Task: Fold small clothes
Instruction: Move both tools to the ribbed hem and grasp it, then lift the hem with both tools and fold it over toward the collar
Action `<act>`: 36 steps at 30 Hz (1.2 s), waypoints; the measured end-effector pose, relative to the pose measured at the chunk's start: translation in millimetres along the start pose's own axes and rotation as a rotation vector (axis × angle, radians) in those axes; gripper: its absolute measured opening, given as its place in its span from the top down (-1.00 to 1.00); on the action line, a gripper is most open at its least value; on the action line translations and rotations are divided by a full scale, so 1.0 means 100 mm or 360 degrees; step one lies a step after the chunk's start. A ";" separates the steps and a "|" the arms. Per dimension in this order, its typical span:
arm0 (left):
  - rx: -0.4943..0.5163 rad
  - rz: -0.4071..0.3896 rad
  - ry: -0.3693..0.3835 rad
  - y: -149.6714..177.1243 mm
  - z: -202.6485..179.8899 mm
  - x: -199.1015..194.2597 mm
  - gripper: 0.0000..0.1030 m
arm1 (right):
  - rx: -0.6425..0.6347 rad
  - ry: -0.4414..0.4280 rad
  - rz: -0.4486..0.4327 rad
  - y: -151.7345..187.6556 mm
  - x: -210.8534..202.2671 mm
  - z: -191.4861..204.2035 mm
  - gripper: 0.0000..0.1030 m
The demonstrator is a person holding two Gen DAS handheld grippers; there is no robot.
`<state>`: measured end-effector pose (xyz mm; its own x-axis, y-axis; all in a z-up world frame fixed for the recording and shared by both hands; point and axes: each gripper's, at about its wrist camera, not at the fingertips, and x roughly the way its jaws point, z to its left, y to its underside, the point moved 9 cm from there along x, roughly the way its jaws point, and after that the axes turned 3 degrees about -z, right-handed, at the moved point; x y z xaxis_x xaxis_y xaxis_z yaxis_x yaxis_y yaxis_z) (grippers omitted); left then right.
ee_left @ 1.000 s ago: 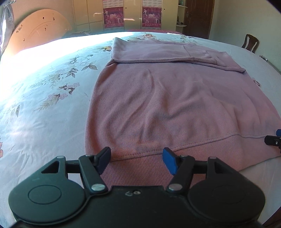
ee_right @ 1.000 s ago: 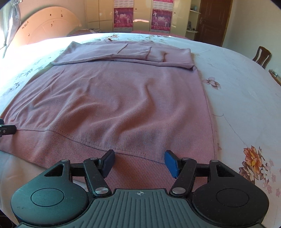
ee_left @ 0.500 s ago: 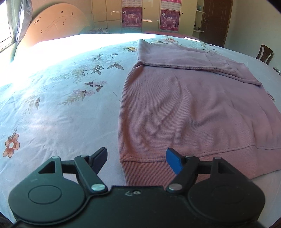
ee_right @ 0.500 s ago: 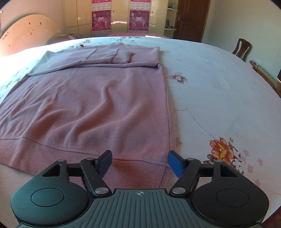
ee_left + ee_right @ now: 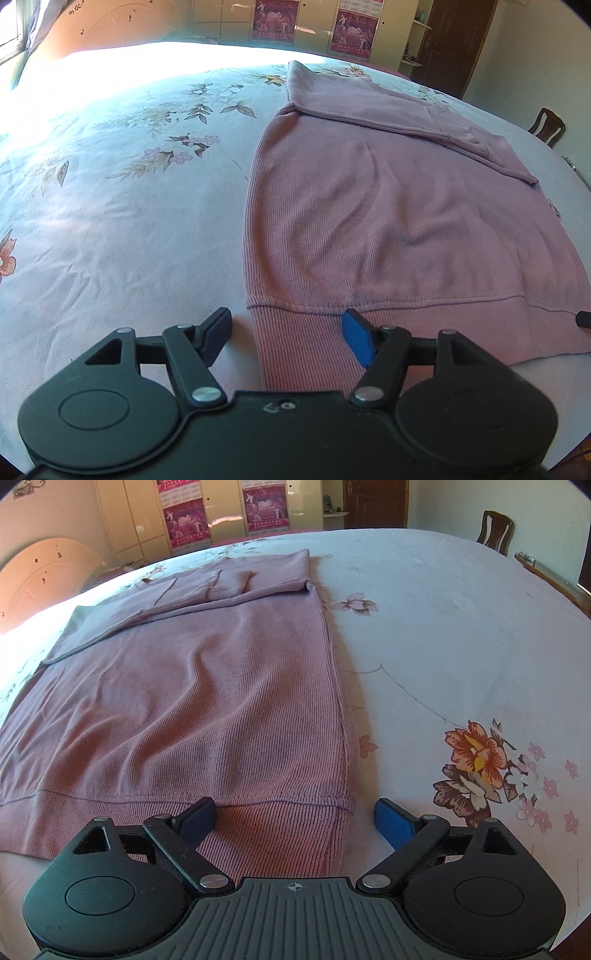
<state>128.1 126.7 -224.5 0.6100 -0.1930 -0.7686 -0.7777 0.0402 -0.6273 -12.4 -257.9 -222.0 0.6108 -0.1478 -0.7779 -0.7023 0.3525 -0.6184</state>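
Note:
A pink ribbed sweater (image 5: 388, 214) lies flat on the bed with its sleeves folded across the top; it also shows in the right wrist view (image 5: 192, 709). My left gripper (image 5: 286, 338) is open, its jaws astride the sweater's near left hem corner (image 5: 291, 332). My right gripper (image 5: 295, 818) is open, its jaws astride the near right hem corner (image 5: 325, 823). A tip of the right gripper (image 5: 583, 318) shows at the far right of the left wrist view.
The bed has a pale floral sheet (image 5: 110, 206) that spreads wide left of the sweater and right of it (image 5: 461, 657). A curved headboard (image 5: 33, 587), cupboards with posters (image 5: 221, 513), a door and a wooden chair (image 5: 495, 528) stand beyond.
Both grippers have slid outward along the hem, the left one to the left corner and the right one to the right corner. Both stay open.

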 end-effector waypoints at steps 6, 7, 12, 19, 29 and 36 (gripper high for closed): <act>-0.0061 0.0028 0.0141 0.02 -0.03 -0.04 0.46 | 0.0008 -0.0041 0.0001 -0.02 0.00 0.05 -0.39; -0.0075 0.0031 0.0164 0.02 -0.04 -0.04 0.53 | 0.0011 -0.0046 0.0004 -0.02 -0.01 0.03 -0.35; -0.0057 0.0030 0.0173 0.02 -0.06 0.01 0.53 | 0.0047 -0.0055 0.0016 -0.03 0.02 -0.01 -0.26; -0.0056 0.0009 0.0204 -0.08 -0.07 -0.04 0.84 | 0.0076 -0.0161 0.0060 -0.04 -0.06 0.07 0.36; -0.0053 -0.0150 0.0345 -0.67 -0.30 -0.15 0.89 | 0.0208 -0.0409 -0.0047 -0.54 -0.18 0.21 0.59; -0.0126 -0.0290 0.0365 -1.42 -0.46 0.15 0.90 | 0.0370 -0.0491 -0.0209 -1.29 0.02 0.08 0.59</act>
<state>240.7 73.5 -140.7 0.6971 -0.4070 -0.5903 -0.6738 -0.0904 -0.7334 83.0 -296.5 -143.0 0.7956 0.0666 -0.6022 -0.5315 0.5538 -0.6409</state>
